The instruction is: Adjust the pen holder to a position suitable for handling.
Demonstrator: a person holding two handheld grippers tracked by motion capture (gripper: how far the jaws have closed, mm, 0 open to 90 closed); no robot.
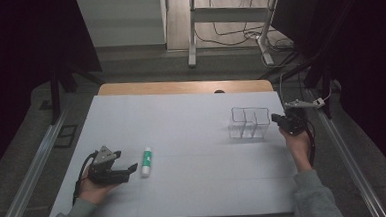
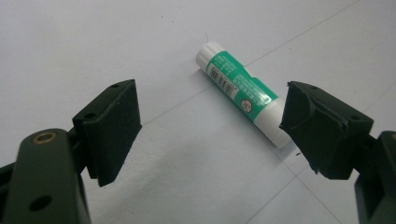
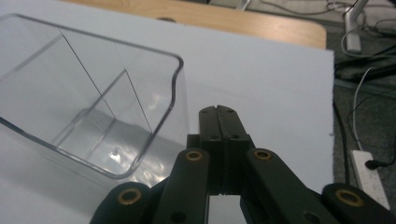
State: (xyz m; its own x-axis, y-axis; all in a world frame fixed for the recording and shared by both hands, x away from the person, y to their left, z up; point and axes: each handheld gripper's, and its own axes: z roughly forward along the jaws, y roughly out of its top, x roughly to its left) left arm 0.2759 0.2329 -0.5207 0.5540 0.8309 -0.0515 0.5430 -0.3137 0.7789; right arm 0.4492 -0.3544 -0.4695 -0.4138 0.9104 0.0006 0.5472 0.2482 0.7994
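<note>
The table [image 1: 182, 124] carries a white sheet that covers nearly all of it, leaving a strip of bare wood along the far edge, and most of that sheet lies open: a wide free stretch runs between the two hands and across the whole near half. There is one glue stick [image 1: 146, 161], green with white ends, lying flat on the left part of the sheet with its long axis running roughly near to far, well in from the left and near edges. The left gripper [image 1: 129, 169] rests low on the sheet just beside the stick, on its left, its jaws standing wide apart with nothing between the pads; in the left gripper view the stick [image 2: 243, 93] lies on the sheet ahead of the gap, slanting toward the right-hand jaw, whose tip hides one white end. There is one clear plastic organizer [image 1: 249, 122] on the right part of the table, upright, close to the right edge; thin inner walls split it into compartments, and each one in sight holds nothing. The right gripper [image 1: 276, 120] sits just beside the organizer's right wall, between it and the sheet's right edge, and in the right gripper view its jaws are pressed together with nothing caught between them, the organizer's rounded corner [image 3: 175, 65] just to their left
</note>
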